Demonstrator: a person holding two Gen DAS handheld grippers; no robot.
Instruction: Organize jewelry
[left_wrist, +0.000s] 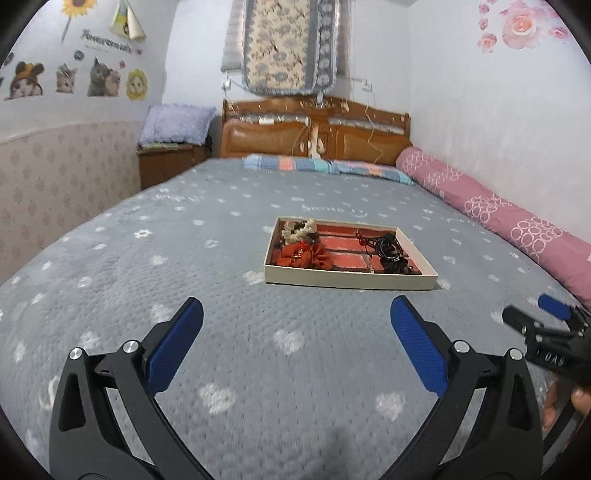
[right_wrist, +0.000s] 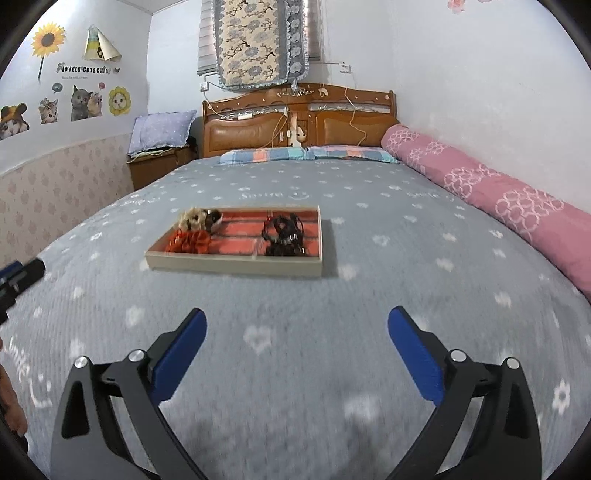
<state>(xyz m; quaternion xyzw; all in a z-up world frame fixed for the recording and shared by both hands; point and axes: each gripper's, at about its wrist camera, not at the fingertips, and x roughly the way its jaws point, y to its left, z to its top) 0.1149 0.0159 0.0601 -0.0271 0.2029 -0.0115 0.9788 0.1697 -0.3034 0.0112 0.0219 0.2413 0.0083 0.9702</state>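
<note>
A shallow cream tray with a red lining lies on the bed ahead of both grippers. It holds a red fabric scrunchie, a cream beaded piece and a tangle of black jewelry. My left gripper hovers over the bedspread short of the tray, jaws wide open, nothing between them. My right gripper is likewise wide open and empty, short of the tray. Each gripper shows at the edge of the other's view: the right gripper, the left gripper.
The grey flowered bedspread covers the whole bed. A long pink bolster lies along the right wall. Striped pillows and a wooden headboard are at the far end, with a nightstand at the back left.
</note>
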